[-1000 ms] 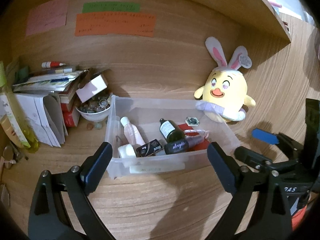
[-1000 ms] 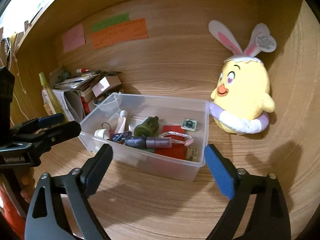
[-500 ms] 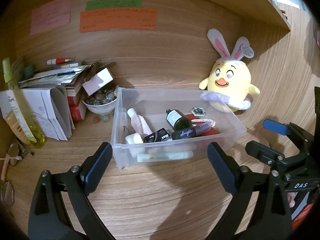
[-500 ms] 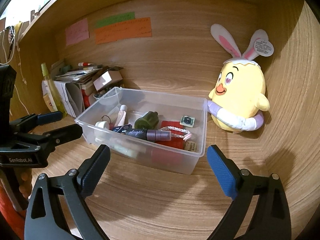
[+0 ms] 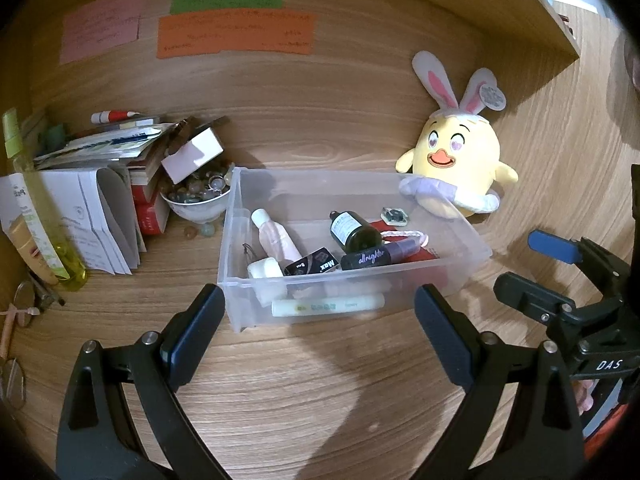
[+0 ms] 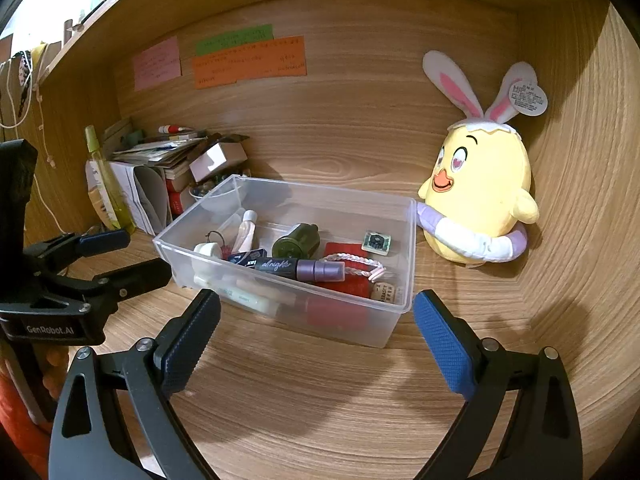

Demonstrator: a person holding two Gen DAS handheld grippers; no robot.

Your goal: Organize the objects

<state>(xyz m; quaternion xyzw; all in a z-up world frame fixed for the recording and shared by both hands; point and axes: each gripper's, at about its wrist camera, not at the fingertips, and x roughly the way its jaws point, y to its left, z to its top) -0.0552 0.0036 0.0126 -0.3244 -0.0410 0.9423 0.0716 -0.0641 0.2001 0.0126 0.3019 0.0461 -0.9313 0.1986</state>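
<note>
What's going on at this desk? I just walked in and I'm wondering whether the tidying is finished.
A person holds a gripper in each hand, and both the left gripper and the right gripper are open and empty, hovering in front of a clear plastic box. The box holds small bottles, a dark tube and a red pouch. A yellow chick toy sits beside the box, and papers and a bowl crowd the left corner. Nothing is gripped right now.

Warm, dimmish light falls from above and behind, throwing soft gripper shadows across the wooden desk (image 5: 320, 392). Daylight blows out the upper corners. Fisheye bends the wood grain, black vignette rings both frames; the clear bin (image 6: 384, 320) looks slightly smeared.
</note>
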